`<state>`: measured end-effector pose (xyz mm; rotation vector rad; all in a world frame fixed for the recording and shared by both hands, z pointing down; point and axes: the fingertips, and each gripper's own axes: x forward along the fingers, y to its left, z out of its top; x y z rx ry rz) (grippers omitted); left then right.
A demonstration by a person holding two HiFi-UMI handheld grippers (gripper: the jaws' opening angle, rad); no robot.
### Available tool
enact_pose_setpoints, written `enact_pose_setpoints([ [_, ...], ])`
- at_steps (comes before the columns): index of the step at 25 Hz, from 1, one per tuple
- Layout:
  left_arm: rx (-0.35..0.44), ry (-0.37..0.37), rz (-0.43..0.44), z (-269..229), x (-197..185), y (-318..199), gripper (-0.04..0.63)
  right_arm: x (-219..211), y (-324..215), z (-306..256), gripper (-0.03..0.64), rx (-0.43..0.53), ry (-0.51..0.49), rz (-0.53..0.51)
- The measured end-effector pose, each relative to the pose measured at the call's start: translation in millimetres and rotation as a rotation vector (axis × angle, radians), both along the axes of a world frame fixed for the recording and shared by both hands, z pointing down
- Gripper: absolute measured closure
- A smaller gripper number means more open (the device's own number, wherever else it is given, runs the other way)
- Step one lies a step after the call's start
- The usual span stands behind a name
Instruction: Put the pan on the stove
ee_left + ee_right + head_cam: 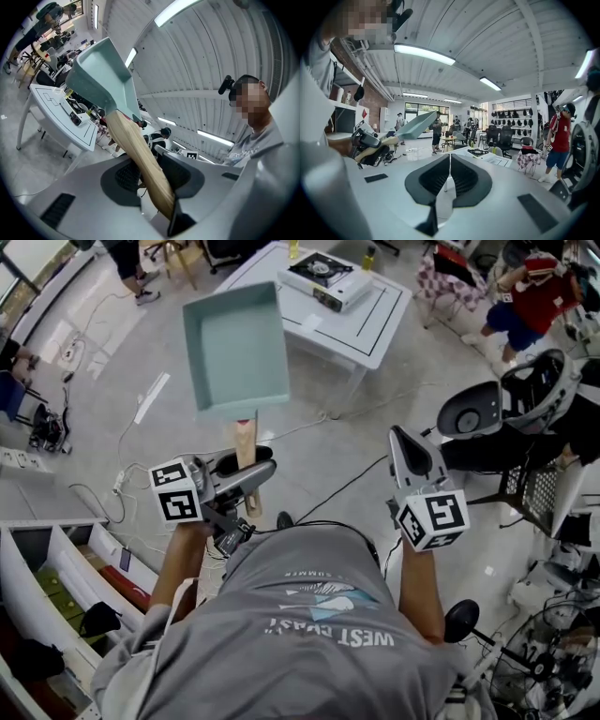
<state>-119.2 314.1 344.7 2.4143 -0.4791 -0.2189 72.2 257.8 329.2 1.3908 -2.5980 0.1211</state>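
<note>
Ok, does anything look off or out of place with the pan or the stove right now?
Nothing stands out. The pan looks empty and intact, held in mid-air by its wooden handle between the fingers of the left gripper. The stove sits squarely on the white table.

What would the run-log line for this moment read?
pan: in air, not on stove | left gripper: shut on pan handle | right gripper: shut, empty | stove: on white table
</note>
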Motion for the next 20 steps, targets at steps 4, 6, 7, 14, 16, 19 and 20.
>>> enact_pose_setpoints([
  [4, -0.006, 0.005, 0.011, 1.6, -0.9, -9.0, 0.463, -0.2, -7.8, 0.4, 0.598, -0.008, 0.012, 0.011],
  [6, -0.009, 0.005, 0.013, 2.8, 0.3, -15.7, 0.463, 1.1, -15.4, 1.5, 0.598, -0.011, 0.014, 0.012],
  [7, -0.012, 0.005, 0.013, 4.0, 1.5, -18.5, 0.463, 1.7, -18.9, 2.9, 0.598, -0.014, 0.014, 0.009],
  [14, -0.032, -0.011, -0.030, 10.6, 14.1, -40.4, 0.463, 2.5, -59.2, 14.5, 0.598, -0.032, -0.003, -0.054],
  [16, -0.039, -0.008, -0.050, 8.8, 17.6, -48.3, 0.463, 0.4, -76.0, 14.4, 0.598, -0.034, -0.008, -0.083],
  [19, -0.041, -0.009, -0.086, 4.4, 22.5, -64.7, 0.463, -4.1, -104.2, 12.4, 0.597, -0.037, -0.016, -0.132],
  [20, -0.041, -0.010, -0.097, 3.4, 25.0, -70.8, 0.463, -5.0, -113.0, 11.5, 0.597, -0.037, -0.018, -0.149],
])
